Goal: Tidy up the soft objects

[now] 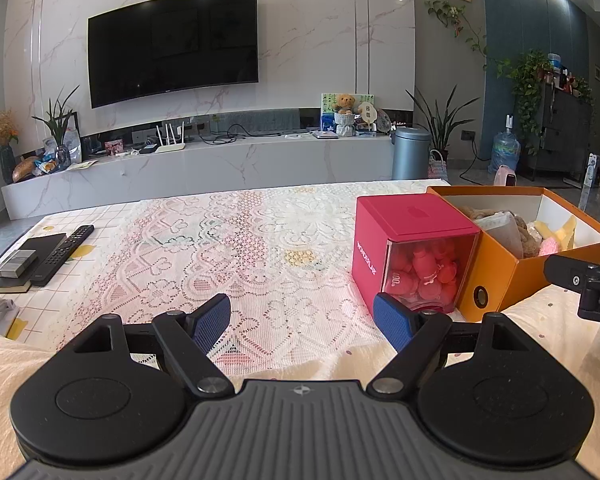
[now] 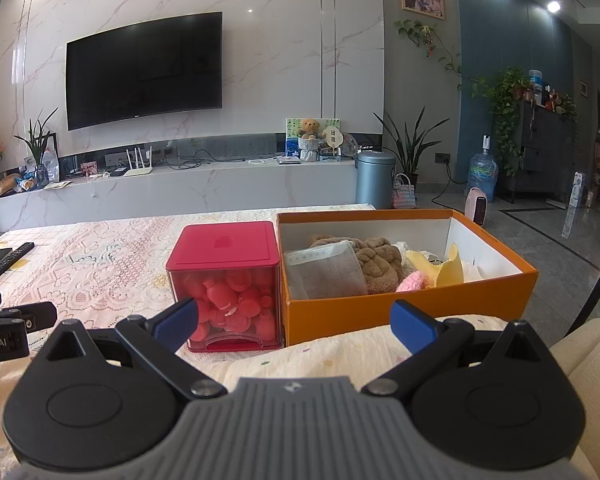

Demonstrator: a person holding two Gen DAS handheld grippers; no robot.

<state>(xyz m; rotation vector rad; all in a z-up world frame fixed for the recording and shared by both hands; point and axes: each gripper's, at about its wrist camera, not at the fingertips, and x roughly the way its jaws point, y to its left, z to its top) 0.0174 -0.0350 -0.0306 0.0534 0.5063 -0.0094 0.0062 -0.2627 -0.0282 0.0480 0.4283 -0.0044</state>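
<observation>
An orange box (image 2: 400, 308) with a white inside stands on the lace tablecloth and holds soft things: a brown plush (image 2: 380, 266), a grey cloth (image 2: 326, 274), a pink fluffy piece (image 2: 411, 281) and yellow pieces (image 2: 446, 268). The box also shows in the left wrist view (image 1: 500, 276). A red cube container (image 2: 224, 280) with pink soft pieces stands against its left side; it shows in the left wrist view (image 1: 412, 248) too. My right gripper (image 2: 294, 320) is open and empty, just in front of both. My left gripper (image 1: 302, 318) is open and empty, left of the red container.
A TV remote (image 1: 62, 254) and a dark flat device (image 1: 28, 250) lie at the table's left edge. The lace tablecloth (image 1: 228, 240) covers the table. A cream blanket (image 2: 320, 354) lies under both grippers. A TV wall and low cabinet stand beyond the table.
</observation>
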